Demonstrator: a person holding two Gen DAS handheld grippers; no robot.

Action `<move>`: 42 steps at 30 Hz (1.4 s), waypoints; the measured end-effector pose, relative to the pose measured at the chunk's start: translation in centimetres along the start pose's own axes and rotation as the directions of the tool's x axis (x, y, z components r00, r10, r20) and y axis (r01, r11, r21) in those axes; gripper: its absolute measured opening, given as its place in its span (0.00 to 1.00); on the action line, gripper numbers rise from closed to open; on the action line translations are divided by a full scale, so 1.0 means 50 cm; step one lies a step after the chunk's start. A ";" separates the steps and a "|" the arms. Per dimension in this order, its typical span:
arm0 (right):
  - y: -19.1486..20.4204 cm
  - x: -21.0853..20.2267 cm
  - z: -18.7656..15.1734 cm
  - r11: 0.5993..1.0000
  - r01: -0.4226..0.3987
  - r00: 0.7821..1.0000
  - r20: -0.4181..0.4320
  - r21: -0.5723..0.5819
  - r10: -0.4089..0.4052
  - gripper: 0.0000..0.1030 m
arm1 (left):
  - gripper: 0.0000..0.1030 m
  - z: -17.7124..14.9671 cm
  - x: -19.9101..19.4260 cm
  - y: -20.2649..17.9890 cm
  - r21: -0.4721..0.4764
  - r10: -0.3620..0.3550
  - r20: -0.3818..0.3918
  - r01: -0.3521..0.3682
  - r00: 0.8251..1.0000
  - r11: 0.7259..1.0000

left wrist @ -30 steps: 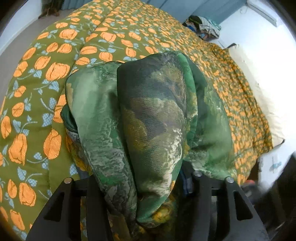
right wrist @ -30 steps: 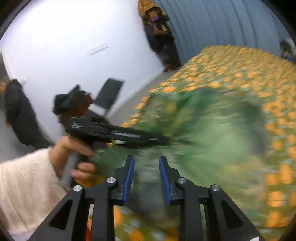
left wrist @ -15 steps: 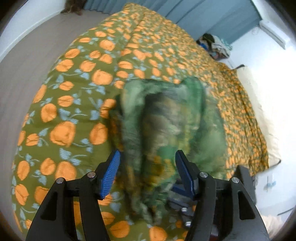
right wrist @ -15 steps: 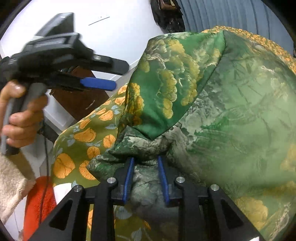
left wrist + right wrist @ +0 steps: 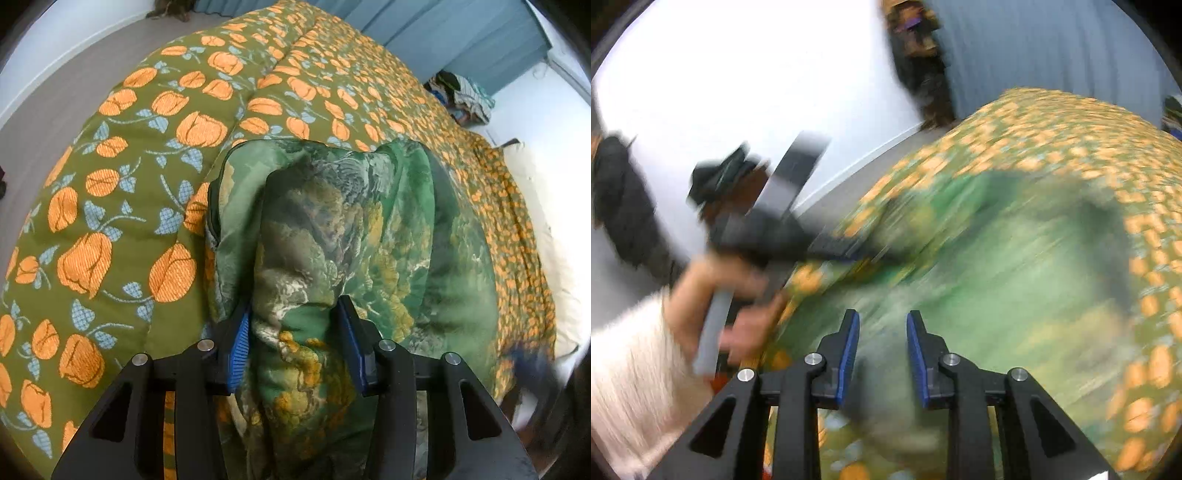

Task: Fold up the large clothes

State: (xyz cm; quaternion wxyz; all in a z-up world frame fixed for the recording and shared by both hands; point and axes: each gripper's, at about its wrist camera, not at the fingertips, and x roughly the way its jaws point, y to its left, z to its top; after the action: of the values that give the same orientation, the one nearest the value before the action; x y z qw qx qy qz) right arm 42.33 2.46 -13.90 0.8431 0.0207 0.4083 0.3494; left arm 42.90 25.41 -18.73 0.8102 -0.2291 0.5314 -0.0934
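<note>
A green garment [image 5: 332,229] with a landscape print lies bunched on the bed's olive bedspread [image 5: 147,184] with orange tulips. My left gripper [image 5: 295,347] has a thick fold of it between its blue pads. Its jaws are closing and the pads press the cloth. The right wrist view is blurred by motion. There my right gripper [image 5: 882,354] is nearly shut, with grey-green cloth of the garment [image 5: 997,288] between its pads. The left gripper [image 5: 846,247] reaches in from the left, held by a hand [image 5: 701,295] in a white fuzzy sleeve [image 5: 628,369].
The bedspread [image 5: 1071,140] covers the whole bed. A pile of clothes [image 5: 465,96] sits beyond its far corner by blue curtains [image 5: 461,40]. Grey floor [image 5: 55,92] runs along the left side. White bedding [image 5: 546,206] shows on the right. A dark coat [image 5: 617,199] hangs on the wall.
The left jaws stood wide around the garment half a second ago and have narrowed onto a fold. In the right view the raised garment has dropped away and the picture has blurred.
</note>
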 end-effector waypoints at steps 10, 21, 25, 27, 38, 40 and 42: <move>-0.151 0.317 0.186 0.981 0.149 0.941 -0.322 0.121 -0.103 0.30 | 0.44 -0.015 0.035 -0.006 -0.037 0.039 -0.001 -0.039 0.999 0.999; -0.154 0.144 0.096 0.992 -0.038 0.975 -0.214 0.117 0.063 0.30 | 0.45 -0.007 0.043 -0.005 -0.030 0.026 -0.012 -0.026 1.000 0.999; -0.107 -0.013 -0.080 0.998 -0.047 0.984 -0.173 0.033 0.052 0.30 | 0.46 -0.008 0.046 -0.007 -0.020 0.028 -0.007 -0.029 1.000 0.999; -0.084 -0.070 -0.141 1.000 -0.019 0.993 -0.119 0.015 0.021 0.30 | 0.46 -0.008 0.048 -0.009 -0.011 0.030 -0.005 -0.030 1.000 0.999; -0.084 0.016 -0.195 0.992 0.099 0.983 -0.164 0.074 -0.086 0.23 | 0.48 -0.008 0.053 -0.017 -0.021 0.066 -0.014 -0.066 0.998 0.998; -0.052 -0.023 -0.197 0.993 0.121 0.986 -0.120 0.012 -0.119 0.29 | 0.49 -0.006 0.048 -0.018 -0.023 0.065 -0.018 -0.066 0.998 0.998; -0.030 -0.064 -0.200 0.995 0.104 0.990 -0.092 -0.004 -0.104 0.46 | 0.53 -0.007 0.034 -0.027 -0.019 0.068 -0.005 -0.068 0.998 0.998</move>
State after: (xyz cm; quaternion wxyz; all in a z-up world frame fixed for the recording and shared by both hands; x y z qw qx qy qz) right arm 34.81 -3.14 -18.89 0.8405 -0.0163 0.4472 0.3053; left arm 43.43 23.47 -19.62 0.8094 -0.2186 0.5416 -0.0612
